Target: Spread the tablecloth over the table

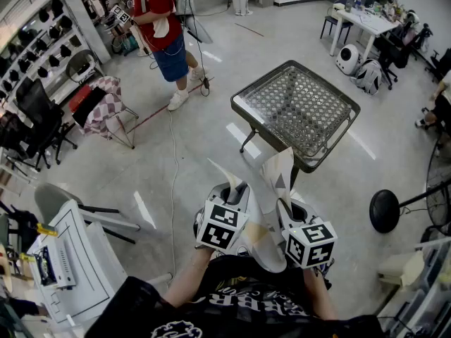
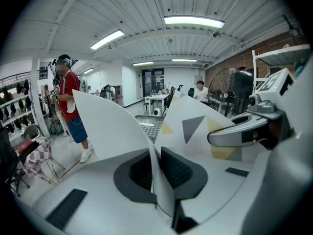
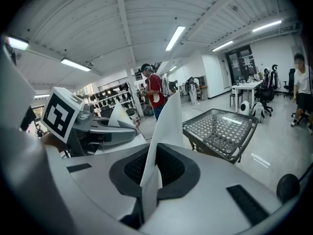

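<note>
Before the glass-topped worktop (image 1: 299, 111), the left gripper (image 2: 155, 168) and right gripper (image 3: 150, 173) are each clamping their fingers on the pale tablecloth (image 1: 277, 169).

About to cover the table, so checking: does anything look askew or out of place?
Nothing spilled or damaged. The table stands bare, turned corner-on; the tablecloth sticks up, pinched in the left gripper and right gripper.

Glossy grey floor (image 1: 211, 132), white ceiling (image 2: 146, 13) with strip lights (image 2: 194, 21), a brick wall (image 2: 230, 62).
</note>
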### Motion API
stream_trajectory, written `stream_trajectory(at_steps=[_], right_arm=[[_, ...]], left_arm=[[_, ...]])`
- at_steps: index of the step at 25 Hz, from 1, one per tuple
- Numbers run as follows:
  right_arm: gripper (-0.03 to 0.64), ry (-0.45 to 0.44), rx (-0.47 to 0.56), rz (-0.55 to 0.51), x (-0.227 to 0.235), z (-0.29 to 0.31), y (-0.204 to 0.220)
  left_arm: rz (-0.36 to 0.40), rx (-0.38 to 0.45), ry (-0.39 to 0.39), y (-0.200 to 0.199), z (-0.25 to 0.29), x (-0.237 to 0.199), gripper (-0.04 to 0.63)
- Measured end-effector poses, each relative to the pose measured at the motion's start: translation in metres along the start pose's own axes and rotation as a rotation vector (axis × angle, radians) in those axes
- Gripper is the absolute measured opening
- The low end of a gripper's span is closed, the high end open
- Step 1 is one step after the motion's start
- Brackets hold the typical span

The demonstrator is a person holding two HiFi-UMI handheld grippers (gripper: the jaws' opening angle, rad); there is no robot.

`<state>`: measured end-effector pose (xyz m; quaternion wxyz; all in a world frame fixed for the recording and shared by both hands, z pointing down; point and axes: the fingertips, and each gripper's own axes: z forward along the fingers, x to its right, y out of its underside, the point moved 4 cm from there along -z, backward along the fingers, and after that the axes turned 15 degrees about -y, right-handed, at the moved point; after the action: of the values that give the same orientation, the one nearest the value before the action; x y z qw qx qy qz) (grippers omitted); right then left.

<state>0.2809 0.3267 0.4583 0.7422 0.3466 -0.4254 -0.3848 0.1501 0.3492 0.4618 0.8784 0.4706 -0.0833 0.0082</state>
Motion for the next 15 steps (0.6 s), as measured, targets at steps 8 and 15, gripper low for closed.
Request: stream_trajectory(at_steps=[8,15], right_arm=[[0.017,-0.012,0.018,0.062,-0.014,0.008,0.012],[0.017,-0.034,0.006,0.045,-0.032,0.024,0.011]], left_arm=[[-0.011,-0.005,0.011,0.017,-0.008,-0.01,0.038],[-0.045,-0.01,-0.008,0.033,-0.018,-0.033,0.037]])
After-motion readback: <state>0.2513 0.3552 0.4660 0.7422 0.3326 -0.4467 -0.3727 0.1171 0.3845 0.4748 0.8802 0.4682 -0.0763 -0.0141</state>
